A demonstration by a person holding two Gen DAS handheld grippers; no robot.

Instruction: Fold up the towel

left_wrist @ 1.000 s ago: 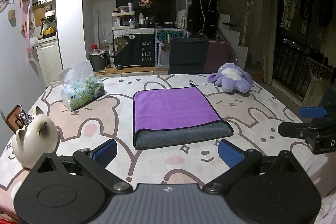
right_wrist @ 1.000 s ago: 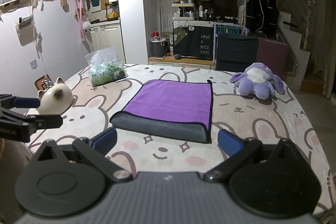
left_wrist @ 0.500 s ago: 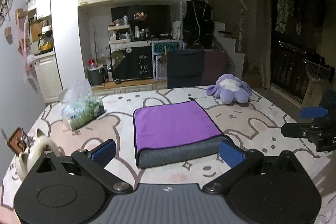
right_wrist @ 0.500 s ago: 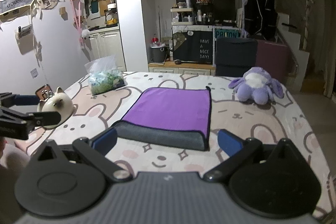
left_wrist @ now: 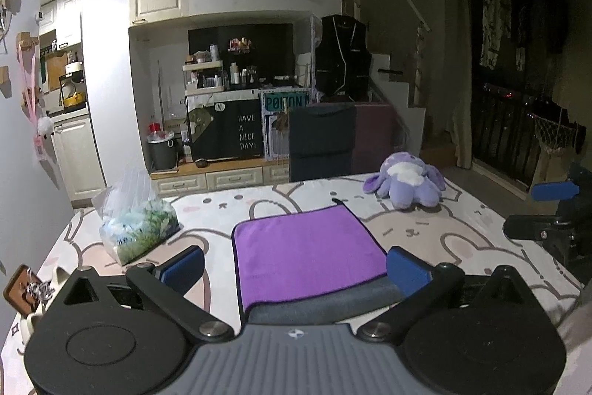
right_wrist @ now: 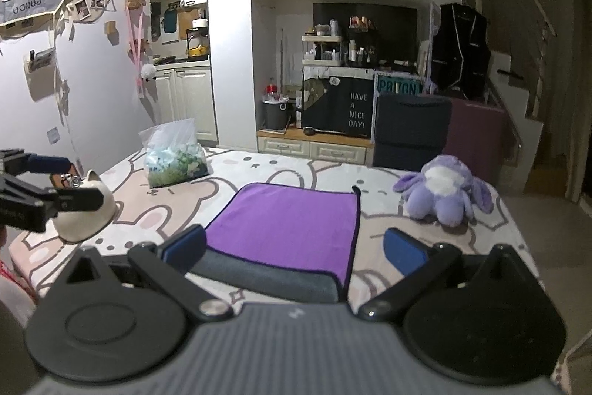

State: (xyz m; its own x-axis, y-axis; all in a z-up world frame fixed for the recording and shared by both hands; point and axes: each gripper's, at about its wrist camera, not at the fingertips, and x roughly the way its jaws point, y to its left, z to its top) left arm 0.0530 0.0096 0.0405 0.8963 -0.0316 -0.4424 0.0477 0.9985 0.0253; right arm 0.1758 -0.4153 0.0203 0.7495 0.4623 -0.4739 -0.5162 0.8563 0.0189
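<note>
A folded purple towel (left_wrist: pixel 307 247) with a grey underside lies flat on the bear-print table (left_wrist: pixel 444 239); it also shows in the right wrist view (right_wrist: pixel 288 224). My left gripper (left_wrist: pixel 296 269) is open and empty, held back from the towel's near grey edge. My right gripper (right_wrist: pixel 294 247) is open and empty, also short of the near edge. The right gripper shows at the right edge of the left wrist view (left_wrist: pixel 547 210), and the left gripper at the left edge of the right wrist view (right_wrist: pixel 40 184).
A plastic-wrapped tissue pack (left_wrist: pixel 137 228) sits far left. A purple plush toy (left_wrist: pixel 405 184) sits far right. A white cat-shaped figurine (right_wrist: pixel 85 213) stands near the table's left edge. A dark chair (left_wrist: pixel 320 143) stands behind the table.
Both grippers have tilted up and drawn back, so the towel sits lower in both views. The towel has not moved. Both grippers stay open.
</note>
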